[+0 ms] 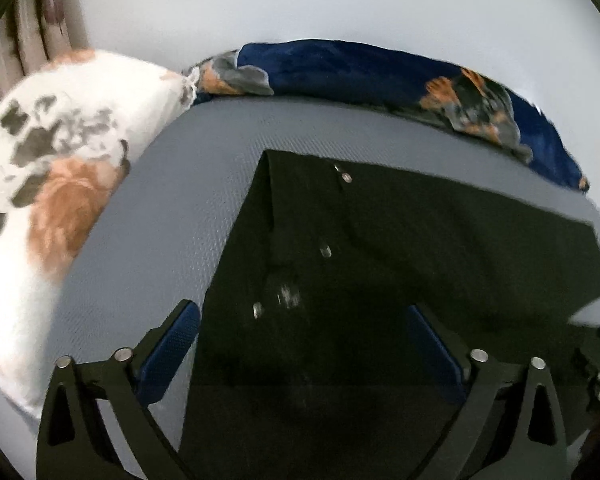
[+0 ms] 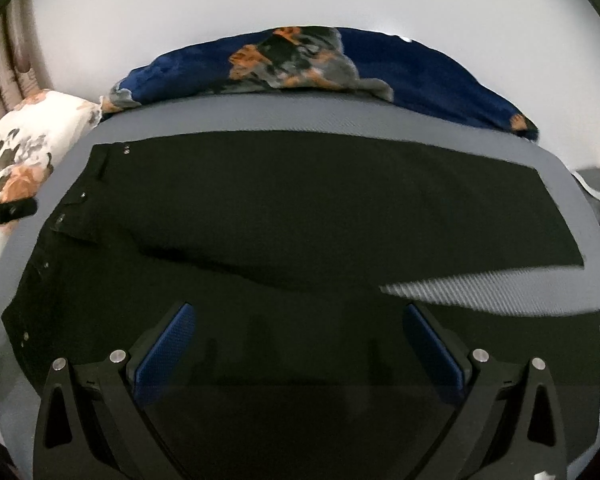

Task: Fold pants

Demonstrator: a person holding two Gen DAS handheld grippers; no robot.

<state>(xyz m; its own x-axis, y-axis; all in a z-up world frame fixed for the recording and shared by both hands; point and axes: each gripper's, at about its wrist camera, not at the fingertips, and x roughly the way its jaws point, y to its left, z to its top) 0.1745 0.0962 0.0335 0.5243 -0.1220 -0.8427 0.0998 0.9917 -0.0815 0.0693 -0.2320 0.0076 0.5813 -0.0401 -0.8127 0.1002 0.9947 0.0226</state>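
Black pants (image 2: 300, 200) lie flat on a grey bed sheet (image 2: 480, 292), waist to the left and legs running right, with a strip of sheet showing between the legs. In the left wrist view the waist end of the pants (image 1: 420, 240) fills the middle, with small metal buttons (image 1: 346, 178) along it. My left gripper (image 1: 300, 310) hovers open over the waist, with nothing pinched between its blue pads. My right gripper (image 2: 298, 308) stands open above the near leg, also holding nothing. Both views are slightly blurred.
A white flowered pillow (image 1: 40, 160) lies left of the waist, also visible as the pillow (image 2: 16, 152) in the right wrist view. A dark blue flowered blanket (image 2: 420, 76) is bunched along the far edge against a pale wall. A curtain (image 1: 32, 32) hangs at the upper left.
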